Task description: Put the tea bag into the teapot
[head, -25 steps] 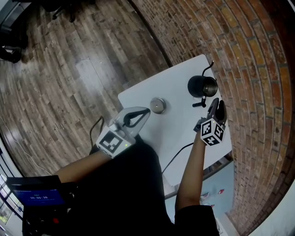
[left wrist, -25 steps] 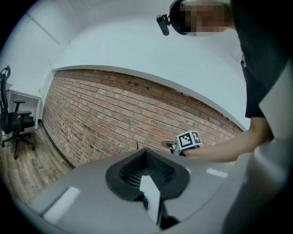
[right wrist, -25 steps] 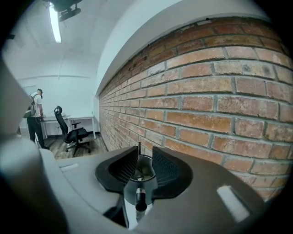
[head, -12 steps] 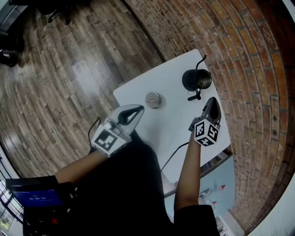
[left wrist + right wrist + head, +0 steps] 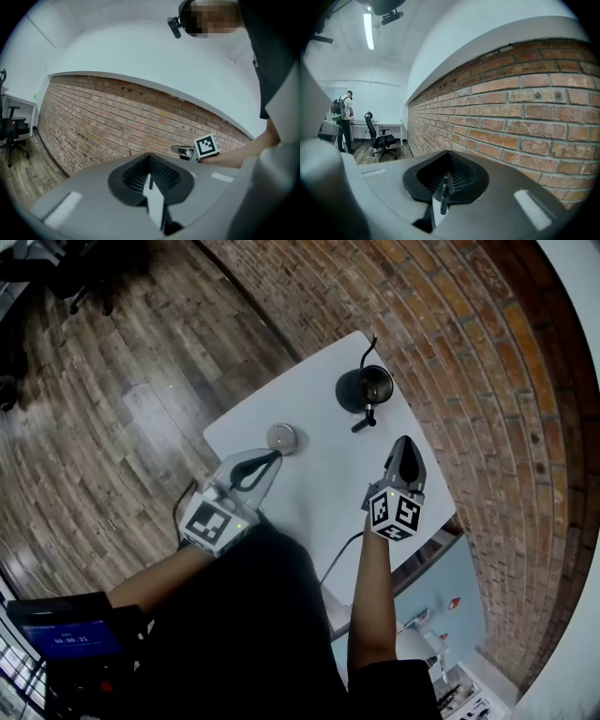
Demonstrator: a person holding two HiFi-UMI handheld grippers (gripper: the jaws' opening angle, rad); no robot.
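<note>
Teapot (image 5: 364, 388): black, upright on the white table (image 5: 319, 486), upper middle of the head view, close to the brick wall (image 5: 469, 352). Its mouth is uncovered and its straight handle points down-frame.
Tea bag: I cannot make it out in any view.
Lid (image 5: 281, 438): round and silvery, lying flat on the table left of the teapot, well apart from it.
Right gripper (image 5: 405, 446): in its own view I read the jaws closed tight, with nothing between the pads. In the head view it sits below and right of the teapot, near but clear of it, tips aimed up-frame.
Left gripper (image 5: 272, 459): jaws together as well, nothing gripped that I can see. Its tips are just below the lid, near the table's left edge; whether they touch the lid I cannot tell.
Left gripper view: brick wall ahead, with the other gripper's marker cube (image 5: 207, 145) at right of centre.
Right gripper view: brick wall fills the right side. Far left, a person with a backpack (image 5: 342, 117) stands by a desk, a black office chair (image 5: 380, 136) beside them.
Floor (image 5: 122, 381): wooden planks, left half of the head view.
Cable (image 5: 339, 554): dark, running off the table's lower edge.
</note>
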